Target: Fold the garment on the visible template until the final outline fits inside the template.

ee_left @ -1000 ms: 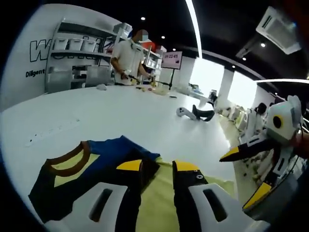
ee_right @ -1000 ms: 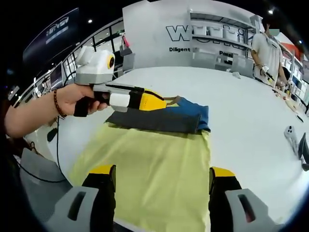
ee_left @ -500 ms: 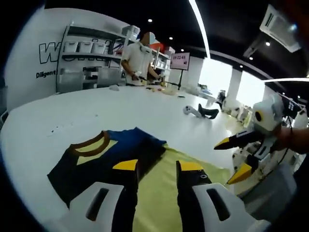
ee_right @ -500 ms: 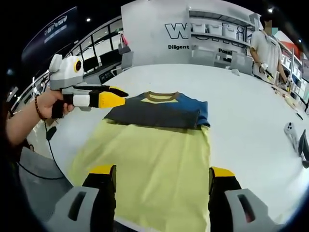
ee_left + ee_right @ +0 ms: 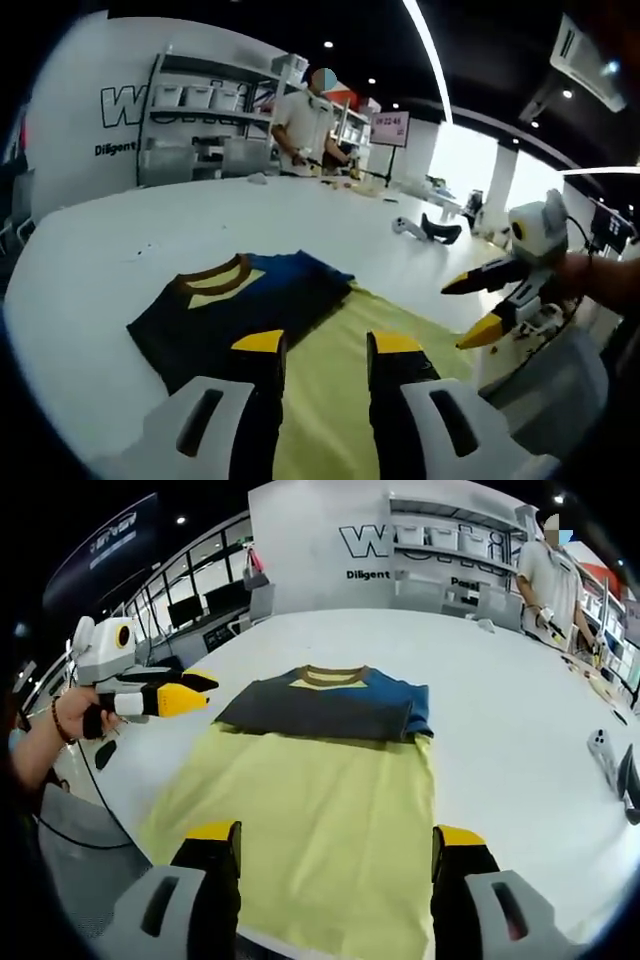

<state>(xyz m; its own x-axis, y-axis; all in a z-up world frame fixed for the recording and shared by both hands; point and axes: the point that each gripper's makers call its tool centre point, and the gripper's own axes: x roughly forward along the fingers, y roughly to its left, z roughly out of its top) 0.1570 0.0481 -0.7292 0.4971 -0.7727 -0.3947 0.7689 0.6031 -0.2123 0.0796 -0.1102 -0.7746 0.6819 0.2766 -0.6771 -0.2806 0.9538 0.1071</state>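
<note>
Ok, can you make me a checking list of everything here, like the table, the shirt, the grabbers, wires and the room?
Surface: white table, wide and mostly bare.
Job's things: shirt lying flat, dark sleeve part folded across the top, collar showing; no template outline can be made out.
Clutter: small dark and white items near the table's right edge.
Grippers: left gripper held off the table's left side, right gripper open in the air; neither holds anything.
Cables: dark cable hanging below the left gripper.
Surroundings: shelves, lettered wall, a person working beyond.

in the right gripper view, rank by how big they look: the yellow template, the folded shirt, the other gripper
1. yellow template
2. folded shirt
3. left gripper
The template lies nearest the camera, which inflates it somewhat.
</note>
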